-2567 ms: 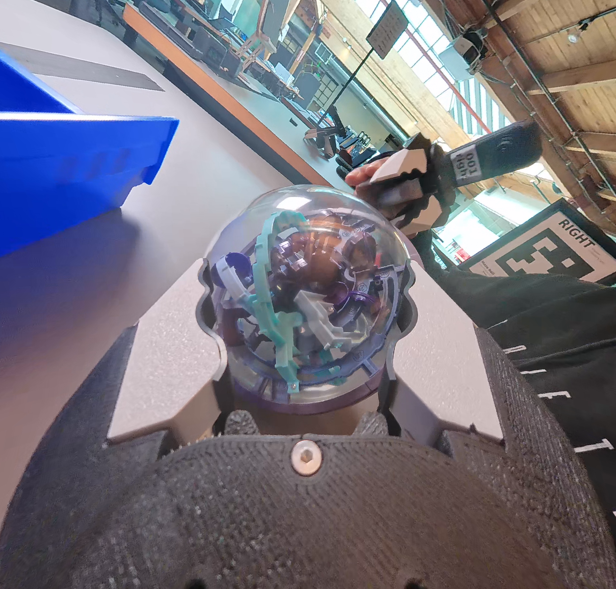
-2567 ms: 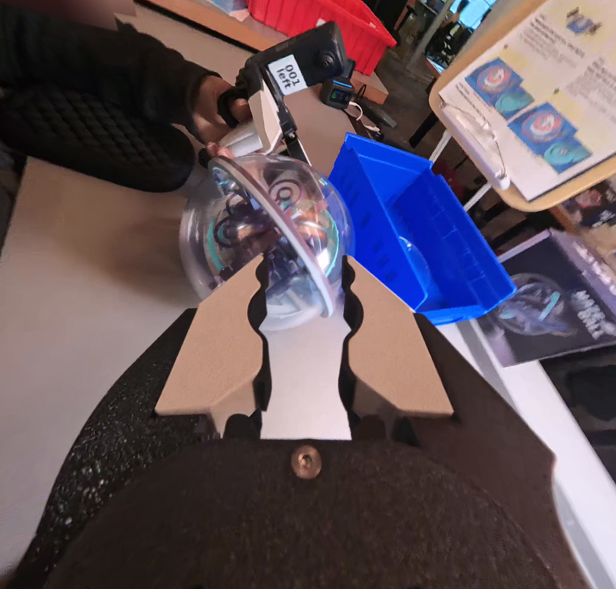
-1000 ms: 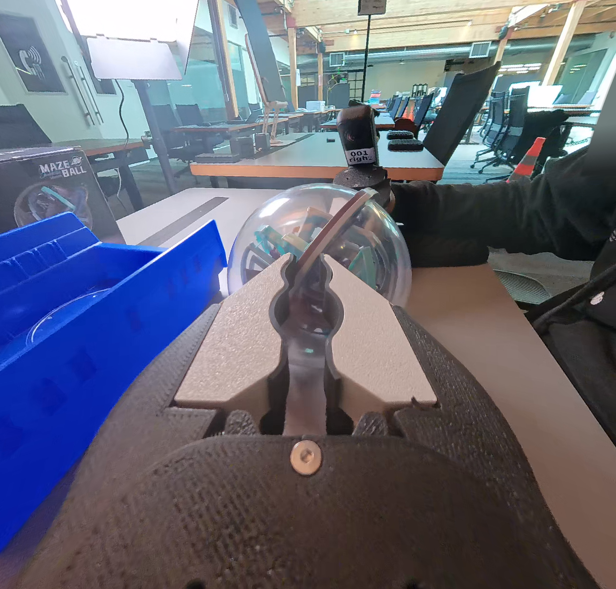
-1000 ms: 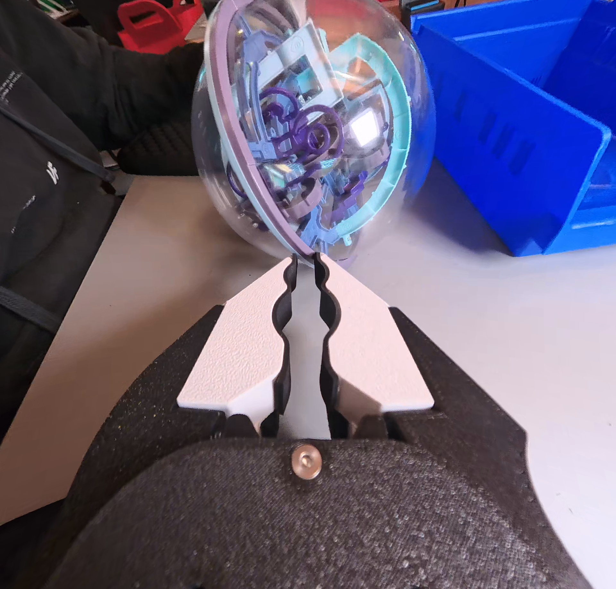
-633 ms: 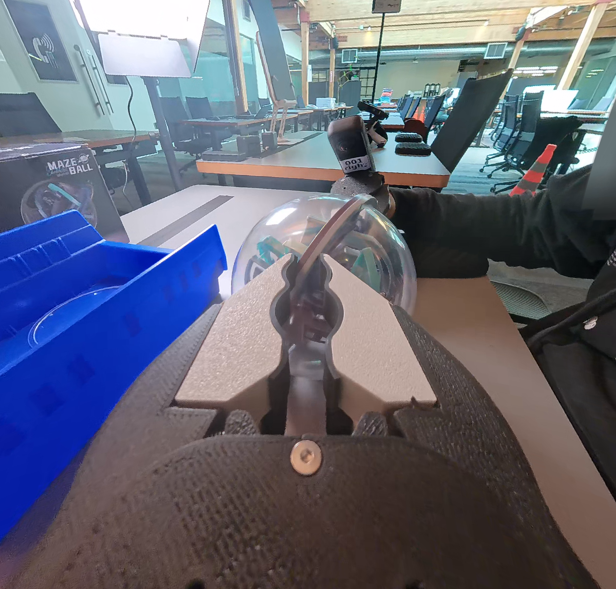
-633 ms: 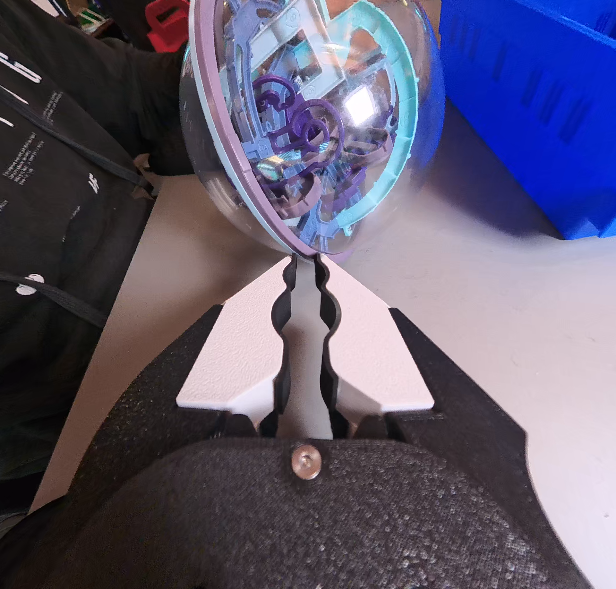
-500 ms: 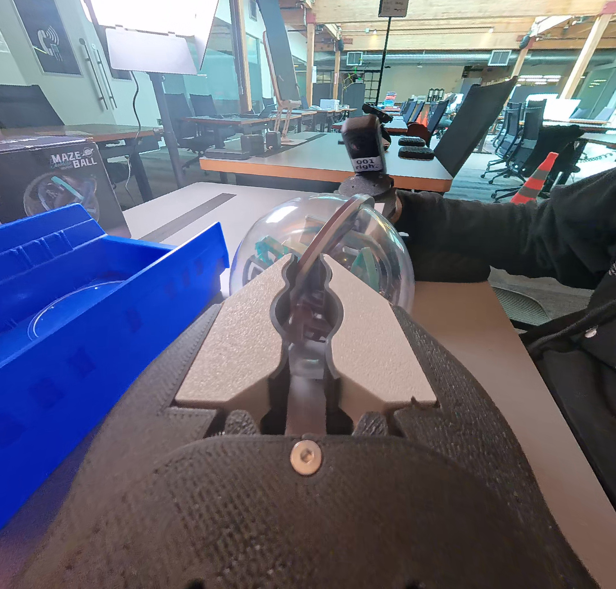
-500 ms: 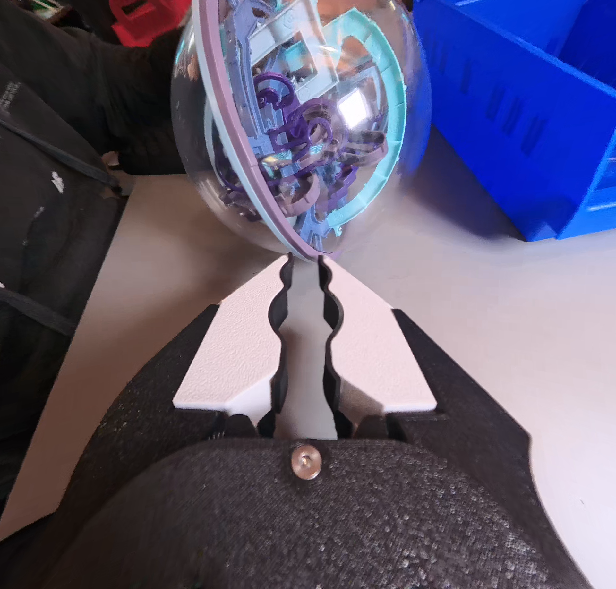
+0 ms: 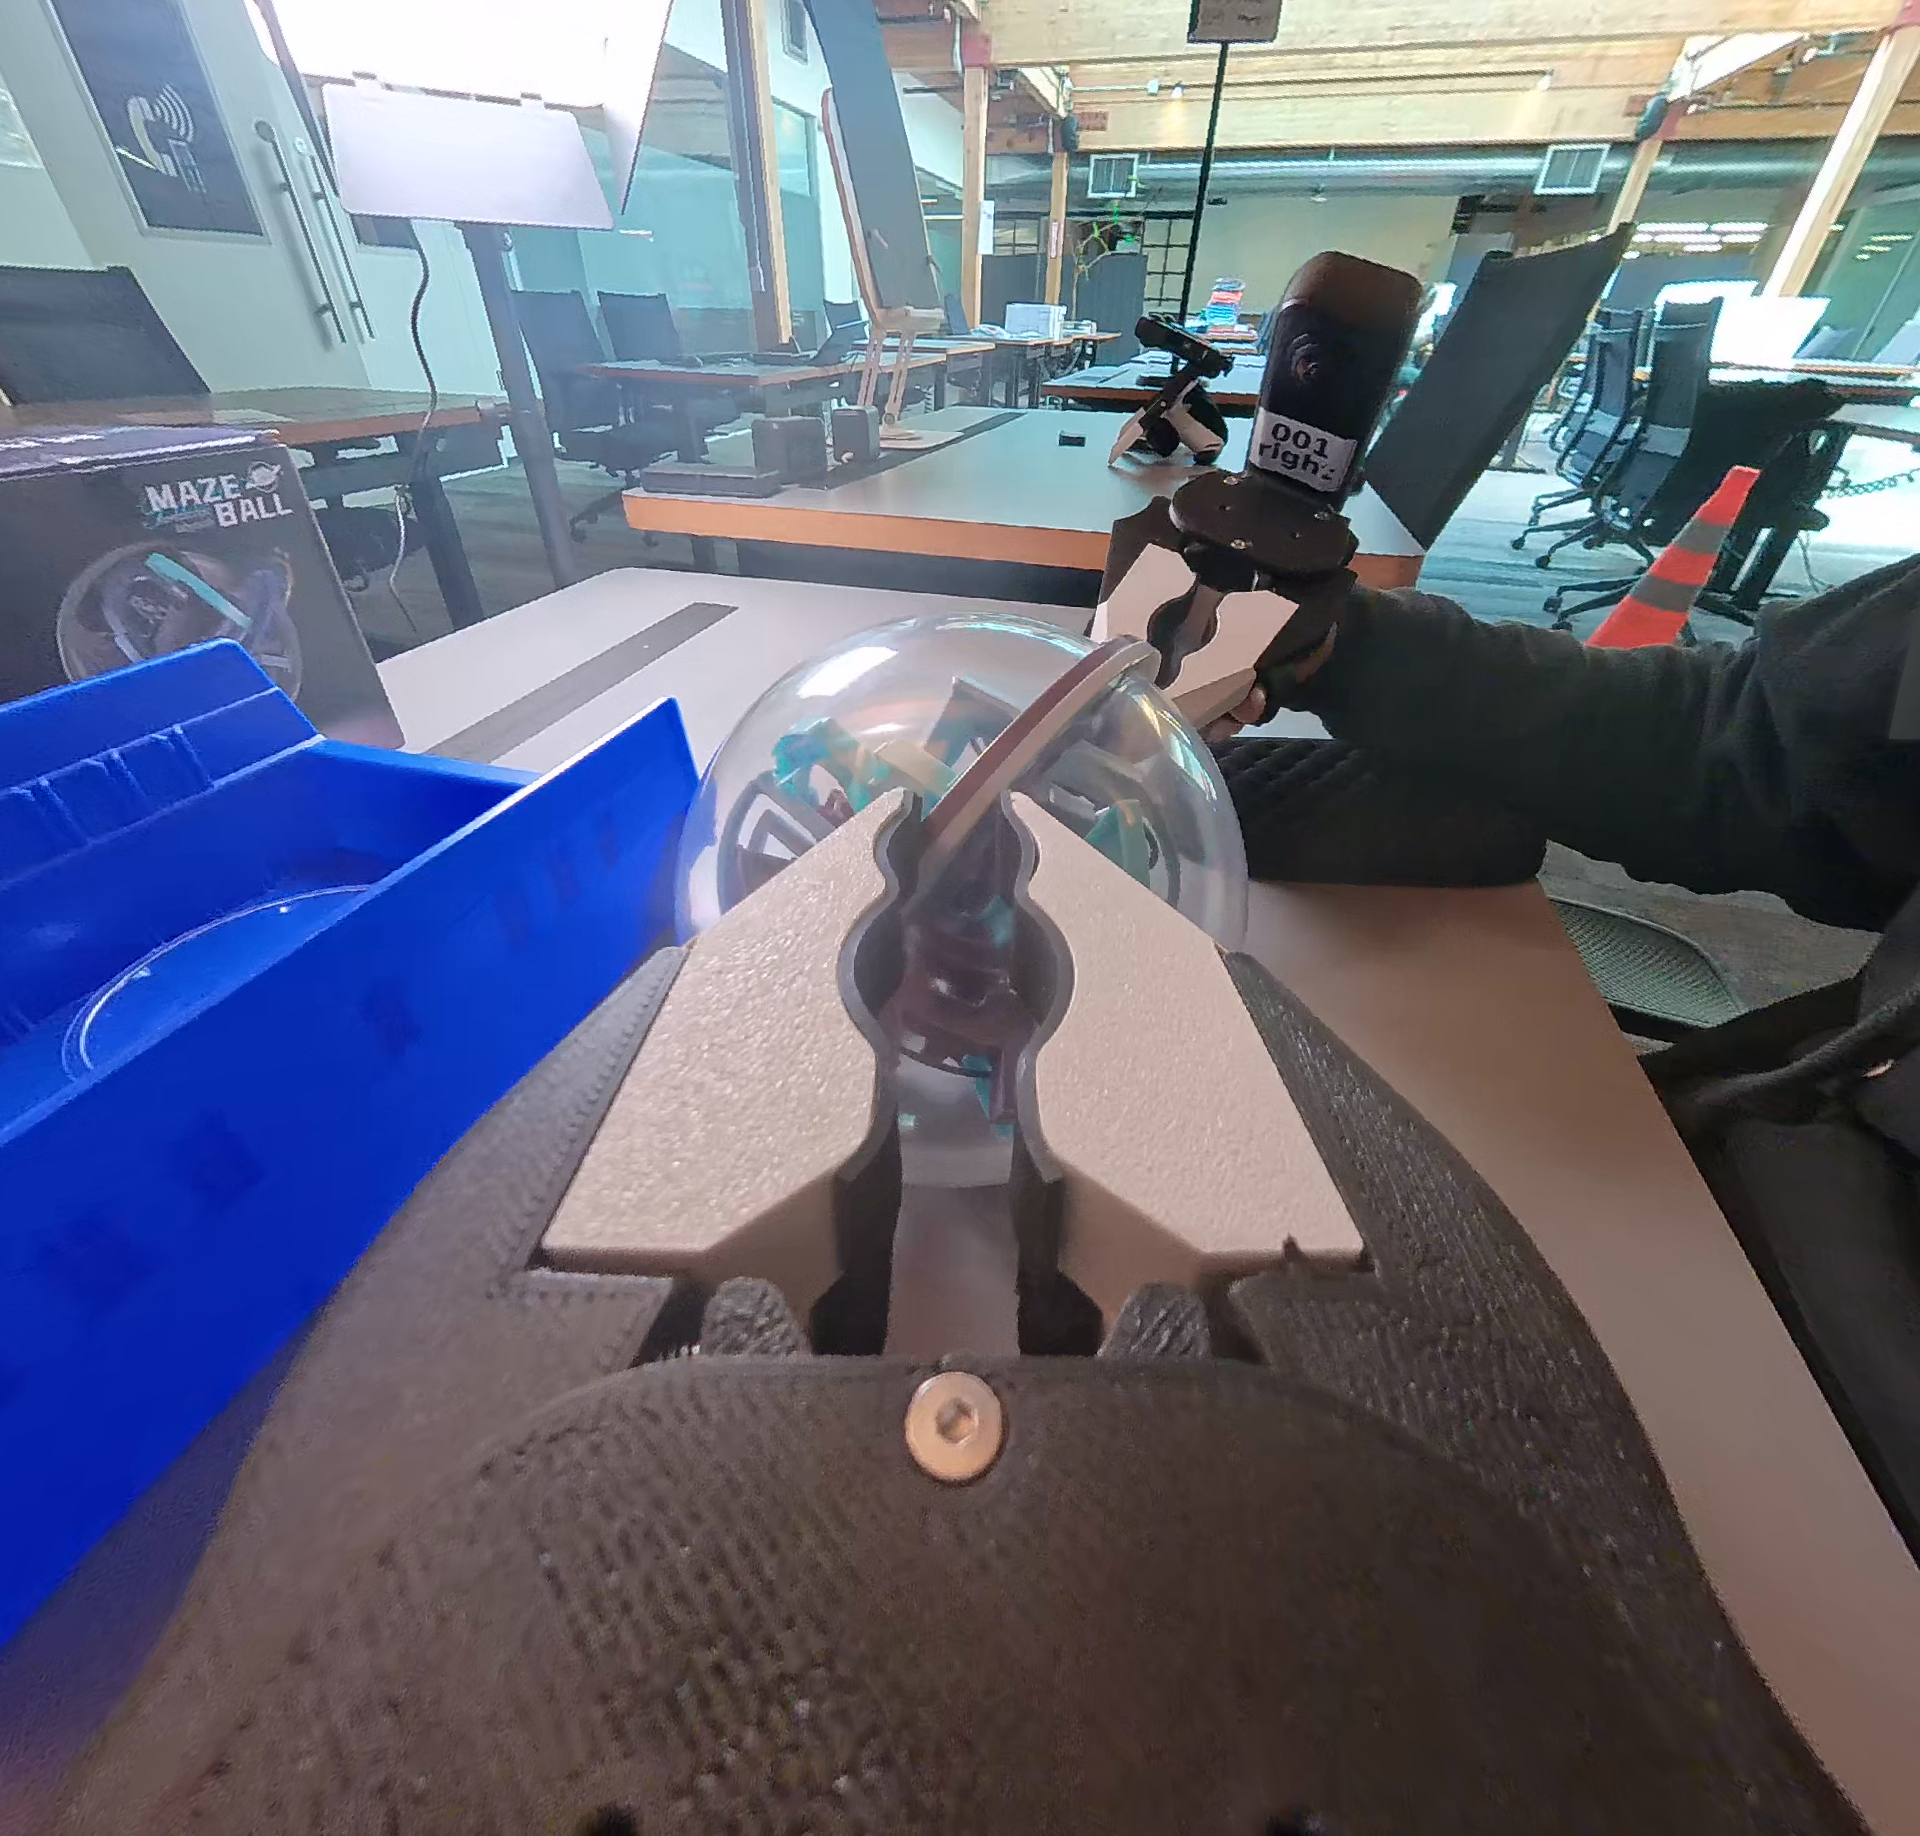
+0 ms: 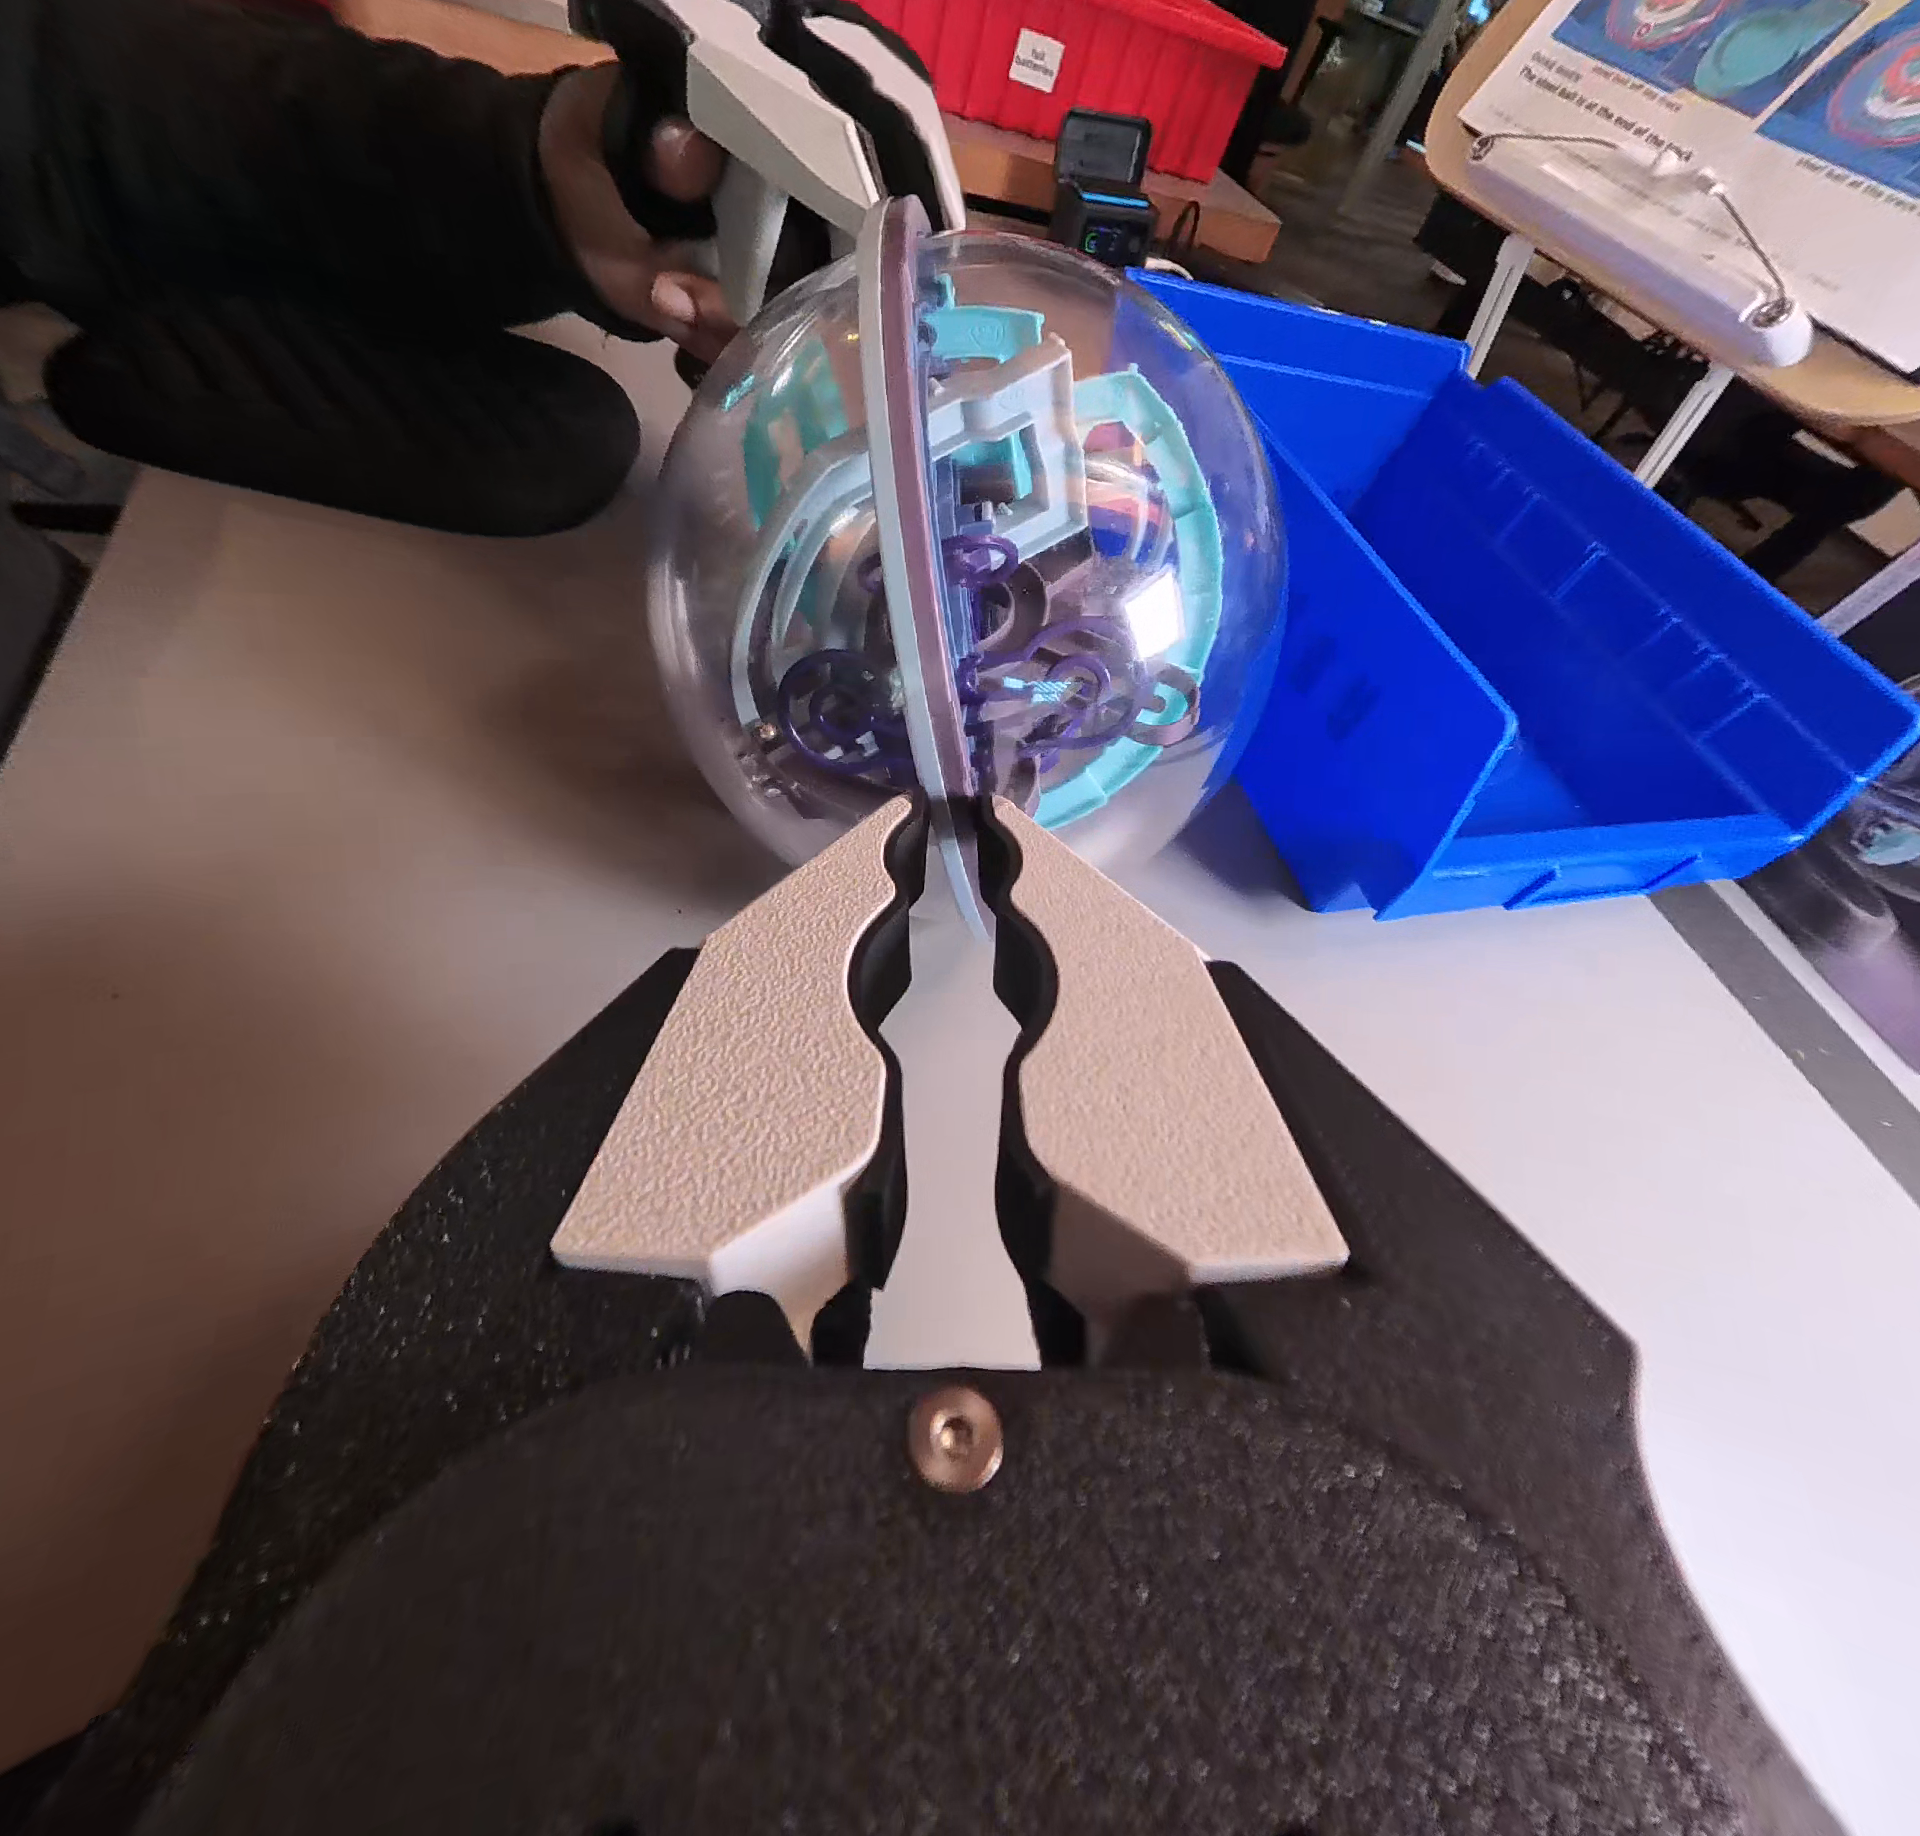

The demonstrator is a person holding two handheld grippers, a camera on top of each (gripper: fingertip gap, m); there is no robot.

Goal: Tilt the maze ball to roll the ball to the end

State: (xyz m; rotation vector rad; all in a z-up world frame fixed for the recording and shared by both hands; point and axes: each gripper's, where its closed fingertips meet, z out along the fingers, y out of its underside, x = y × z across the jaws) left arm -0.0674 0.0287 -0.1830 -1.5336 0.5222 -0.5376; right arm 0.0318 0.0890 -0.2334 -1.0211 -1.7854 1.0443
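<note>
The maze ball (image 9: 831, 747) is a clear sphere with teal and purple tracks inside and a thin rim around its middle. It is low over the grey table (image 9: 1455, 1163). My left gripper (image 9: 956, 815) is shut on the rim, with the sphere's near side between the fingers. In the right wrist view the maze ball (image 10: 1091, 539) has its rim upright, and my right gripper (image 10: 951, 807) is shut on the rim's lower edge. My right gripper (image 9: 1195, 643) shows at the ball's far side in the left wrist view. My left gripper (image 10: 894, 186) shows at the rim's top in the right wrist view.
A blue bin (image 9: 312, 955) stands next to the ball and shows in the right wrist view (image 10: 1558, 643). The toy's box (image 9: 156, 581) is behind the bin. A red bin (image 10: 1039, 30) and a picture board (image 10: 1714, 72) are at the back. A person's black sleeve (image 9: 1558, 747) lies on the table.
My left gripper went from holding the sphere's body to pinching its rim. My right gripper opened slightly, then shut again with the rim deeper between its fingertips. The ball turned so the rim stands more upright.
</note>
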